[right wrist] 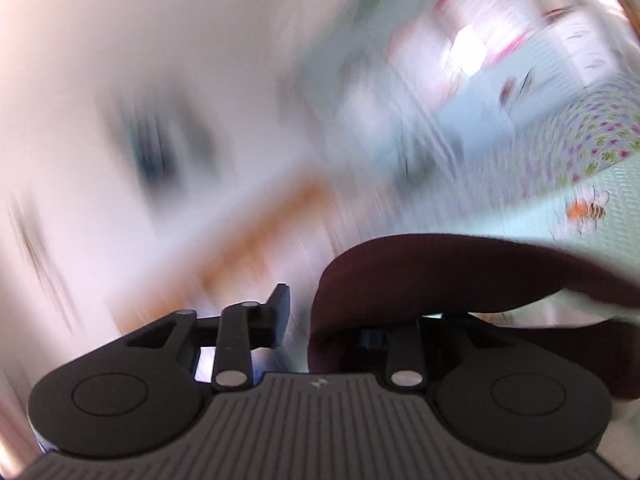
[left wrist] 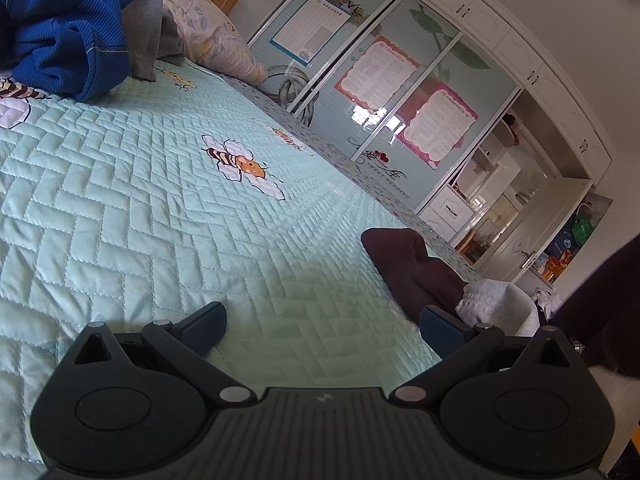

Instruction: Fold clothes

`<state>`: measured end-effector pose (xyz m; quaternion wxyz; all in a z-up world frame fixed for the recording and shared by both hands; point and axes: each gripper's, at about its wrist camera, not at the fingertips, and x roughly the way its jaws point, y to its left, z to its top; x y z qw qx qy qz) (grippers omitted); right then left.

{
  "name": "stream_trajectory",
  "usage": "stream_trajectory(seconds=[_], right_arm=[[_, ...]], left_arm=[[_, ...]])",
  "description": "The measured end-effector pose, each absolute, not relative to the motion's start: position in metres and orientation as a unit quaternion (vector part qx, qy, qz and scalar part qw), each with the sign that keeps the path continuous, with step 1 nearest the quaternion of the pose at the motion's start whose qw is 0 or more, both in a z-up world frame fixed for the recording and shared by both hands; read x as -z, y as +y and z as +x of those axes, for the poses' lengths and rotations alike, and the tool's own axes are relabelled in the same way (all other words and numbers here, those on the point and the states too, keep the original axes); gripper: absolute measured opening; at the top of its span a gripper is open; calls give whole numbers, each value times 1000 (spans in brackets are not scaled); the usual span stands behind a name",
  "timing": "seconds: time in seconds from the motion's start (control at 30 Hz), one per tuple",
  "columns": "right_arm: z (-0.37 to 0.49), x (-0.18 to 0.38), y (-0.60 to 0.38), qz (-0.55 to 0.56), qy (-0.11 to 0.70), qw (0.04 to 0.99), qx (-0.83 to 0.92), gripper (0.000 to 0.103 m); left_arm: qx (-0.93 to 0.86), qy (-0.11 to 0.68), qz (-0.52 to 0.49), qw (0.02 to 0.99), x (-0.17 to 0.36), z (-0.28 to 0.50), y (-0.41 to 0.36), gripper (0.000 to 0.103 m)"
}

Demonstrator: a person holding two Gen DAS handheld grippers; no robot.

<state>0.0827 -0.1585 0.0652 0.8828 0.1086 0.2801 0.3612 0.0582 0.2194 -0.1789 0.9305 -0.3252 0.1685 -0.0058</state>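
Our left gripper (left wrist: 323, 326), fingers spread, hovers over the quilt (left wrist: 140, 200); right gripper (right wrist: 324, 322), parted, maroon garment (right wrist: 460, 268) draped over one finger

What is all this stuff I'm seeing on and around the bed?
Quilt: one, pale green with bee prints, covering the bed.
Blue garment: one, blue, crumpled at the far end of the bed.
Grey garment: one, grey, beside the blue one.
Pillow: one, floral, by the wooden headboard.
Maroon garment: one, dark maroon, near the bed's edge; in the right wrist view it drapes over one finger.
White cloth: one, white, next to the maroon garment.
Wardrobe: one, pale blue sliding doors with posters.
Left gripper: one, black, jaws wide, nothing between.
Right gripper: one, black, jaws parted, pads not pressing the cloth.
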Motion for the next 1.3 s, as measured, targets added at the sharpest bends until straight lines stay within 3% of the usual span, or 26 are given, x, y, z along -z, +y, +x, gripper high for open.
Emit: stream_trajectory(seconds=[0.1, 0.17, 0.3, 0.43, 0.5, 0.57, 0.8, 0.97, 1.03, 1.07, 1.1, 1.13, 1.2, 1.3], right_arm=[[70, -10, -80, -100, 375, 862, -326, 37], [60, 20, -73, -117, 404, 845, -329, 37], [54, 42, -130, 51, 409, 847, -337, 42], [40, 64, -231, 290, 293, 866, -282, 69], [28, 84, -272, 384, 245, 858, -239, 69], [15, 102, -295, 414, 224, 861, -195, 71], [-9, 135, -319, 457, 214, 847, -169, 71], [-17, 150, -322, 475, 205, 840, -165, 72], [-19, 151, -322, 480, 198, 839, -162, 75], [-21, 151, -322, 482, 193, 840, -159, 76], [-24, 151, -323, 483, 188, 841, -156, 78], [-27, 149, -324, 485, 183, 842, -151, 79], [-33, 148, -330, 490, 166, 845, -136, 82], [-43, 146, -341, 503, 140, 846, -108, 85]], left_arm=[[7, 167, -327, 930, 179, 58, 220, 102], [8, 166, -328, 930, 179, 58, 220, 102], [7, 169, -325, 931, 178, 59, 219, 102], [-6, 199, -294, 935, 168, 64, 210, 102], [10, 217, -246, 944, 153, 67, 194, 98], [39, 207, -206, 955, 134, 66, 174, 94], [74, 178, -9, 981, 83, 73, 98, 102], [107, 232, 52, 965, 83, 98, 68, 102], [111, 261, 59, 957, 87, 113, 61, 92], [115, 268, 53, 955, 88, 117, 60, 80], [120, 273, 42, 954, 88, 120, 61, 59], [122, 276, 30, 953, 88, 122, 60, 45], [99, 266, 22, 959, 84, 119, 60, 22], [21, 211, 66, 975, 64, 107, 60, 14]])
